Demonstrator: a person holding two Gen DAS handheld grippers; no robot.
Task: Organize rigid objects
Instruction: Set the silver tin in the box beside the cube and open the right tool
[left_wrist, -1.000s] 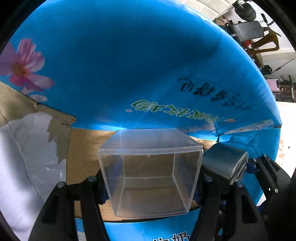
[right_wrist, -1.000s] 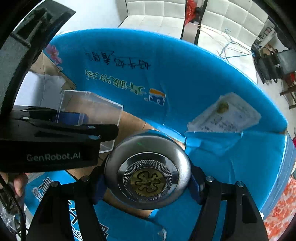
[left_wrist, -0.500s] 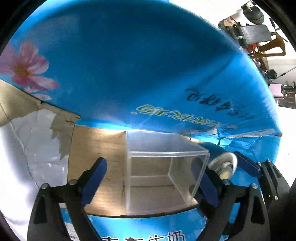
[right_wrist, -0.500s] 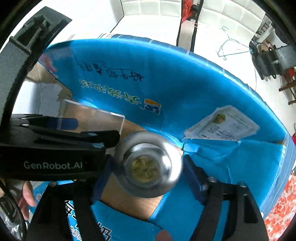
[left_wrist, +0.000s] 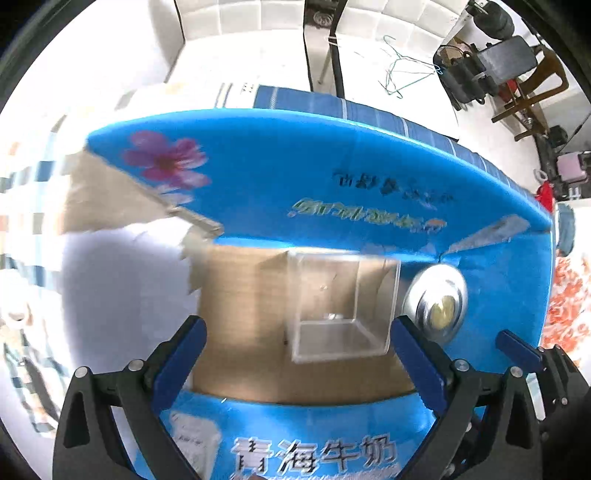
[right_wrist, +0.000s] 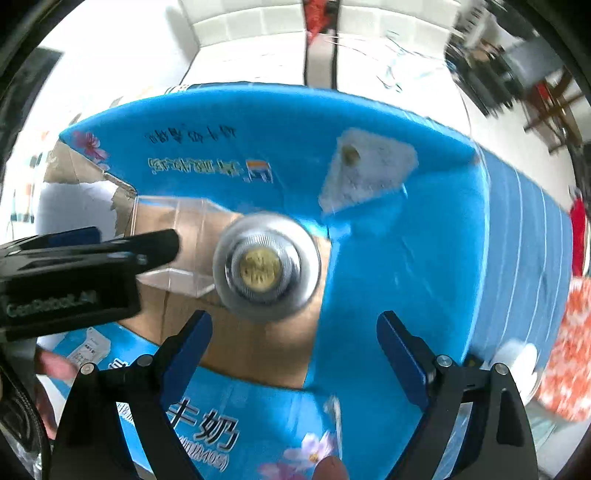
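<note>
Both grippers point down into a blue box (left_wrist: 280, 192) with its flaps spread wide. Left gripper (left_wrist: 299, 343) has its jaws spread about as wide as they go; they have just been opening, and nothing is pressed between the blue pads (left_wrist: 181, 354). At the far left of its view a torn flap (left_wrist: 110, 199) shows bare brown card, and beyond it lies pale floor. Inward from that, the brown box floor (left_wrist: 240, 314) carries a clear cube (left_wrist: 340, 306), which stands upright with its open top toward the camera, between the left gripper's fingers but closer to the right-hand pad and free of both. Just right of the cube, close to it or touching, a round steel can (left_wrist: 436, 302) stands with its gold-centred end up, where the brown floor meets a blue inner flap.

Right gripper (right_wrist: 295, 336) is also wide open, its jaws having just been opening, and holds nothing. In its view the left gripper's black body crosses from the left edge over the cube (right_wrist: 173, 221). The can (right_wrist: 266, 266) lies beyond the fingertips, blurred, clear of both pads. Farther right, a pale label (right_wrist: 365, 170) is stuck on the blue inner wall, and a red patterned cloth (right_wrist: 569, 350) shows at the far right outside the box.
</note>
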